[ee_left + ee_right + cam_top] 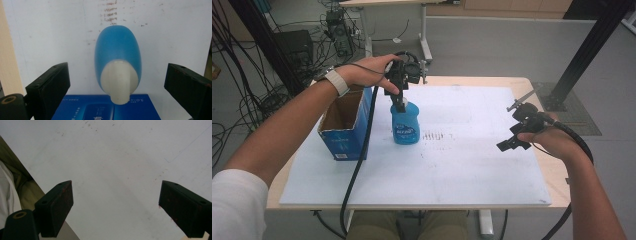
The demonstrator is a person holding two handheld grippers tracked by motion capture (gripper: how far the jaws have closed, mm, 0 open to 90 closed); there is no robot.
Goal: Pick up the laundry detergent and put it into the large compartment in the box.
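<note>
Bottle (405, 125): blue, white cap up, upright on the white board (472, 150); directly under the left gripper (401, 102). In the left gripper view the cap sits between the two jaws, nearer neither, clear of both

Left gripper: jaws wide apart, holding nothing; poised straight above the bottle, pointing down

Step in hand, as judged: a top-down grasp of the bottle, or a release just made; the pictures do not settle which. To grasp well: keep the jaws centred on the cap, lower until the pads pass the cap and flank the blue shoulder, close evenly so the bottle neither tips nor twists, lift straight up

Box (346, 127): blue cardboard, top open, just beside the bottle on the left gripper's outer side, apart from it. Brown inner walls show; contents cannot be told from above. Its printed face shows at the bottom of the left gripper view (107, 108)

Right gripper (514, 137): well apart from the bottle, over bare board near the table's right edge; jaws wide open, empty

Board: faint brown scuffs just beyond the bottle, toward the right gripper
</note>
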